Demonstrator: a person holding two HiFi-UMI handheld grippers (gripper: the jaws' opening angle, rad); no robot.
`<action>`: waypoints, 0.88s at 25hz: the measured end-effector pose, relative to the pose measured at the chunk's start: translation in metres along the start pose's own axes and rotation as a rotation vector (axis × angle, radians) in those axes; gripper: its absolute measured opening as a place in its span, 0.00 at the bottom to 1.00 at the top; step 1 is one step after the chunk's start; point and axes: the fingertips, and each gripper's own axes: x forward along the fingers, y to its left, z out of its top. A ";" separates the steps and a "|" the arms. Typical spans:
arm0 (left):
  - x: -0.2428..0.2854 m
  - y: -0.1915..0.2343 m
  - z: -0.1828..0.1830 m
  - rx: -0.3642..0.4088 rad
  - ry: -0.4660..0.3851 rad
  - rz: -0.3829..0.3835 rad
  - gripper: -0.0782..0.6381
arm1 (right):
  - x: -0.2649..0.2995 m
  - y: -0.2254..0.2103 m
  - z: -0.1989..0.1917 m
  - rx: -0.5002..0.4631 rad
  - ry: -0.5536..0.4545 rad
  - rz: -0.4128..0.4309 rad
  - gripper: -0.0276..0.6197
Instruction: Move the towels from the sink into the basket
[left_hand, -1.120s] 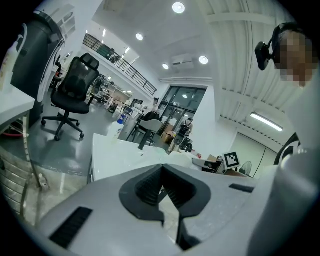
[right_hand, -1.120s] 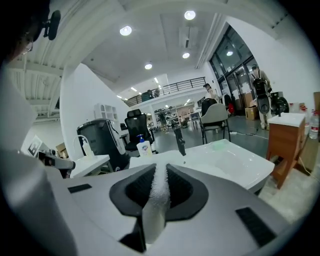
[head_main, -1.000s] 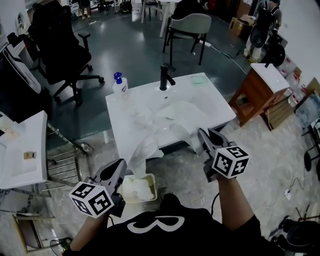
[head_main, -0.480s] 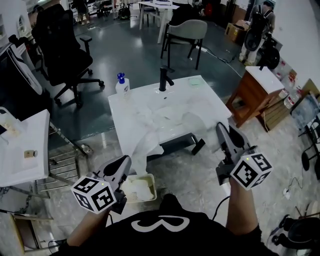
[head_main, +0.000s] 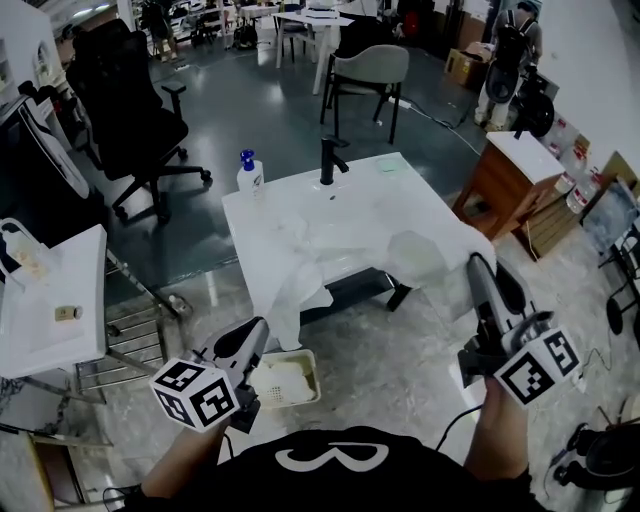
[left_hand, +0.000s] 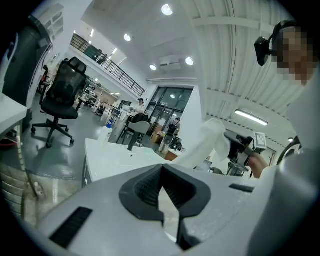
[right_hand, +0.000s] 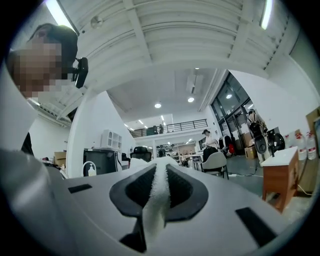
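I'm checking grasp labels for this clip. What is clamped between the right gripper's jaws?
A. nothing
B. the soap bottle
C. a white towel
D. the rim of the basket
C: in the right gripper view, the right gripper has its jaws pressed on a strip of white towel, and the head view shows that towel stretched from the sink to it.

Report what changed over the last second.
The right gripper, shut on a towel, swung out to the person's right, pulling that towel across the sink's front corner. The left gripper stayed low by the basket; the other towel still hangs off the sink.
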 end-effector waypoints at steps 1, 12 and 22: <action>-0.002 -0.003 0.001 0.002 -0.005 0.001 0.12 | -0.004 0.003 0.008 -0.009 -0.013 0.005 0.12; -0.020 -0.062 -0.023 0.006 -0.007 0.023 0.12 | -0.082 0.014 0.049 -0.005 -0.077 0.065 0.12; -0.059 -0.131 -0.058 0.002 -0.044 0.050 0.12 | -0.158 0.023 0.062 -0.034 -0.063 0.105 0.12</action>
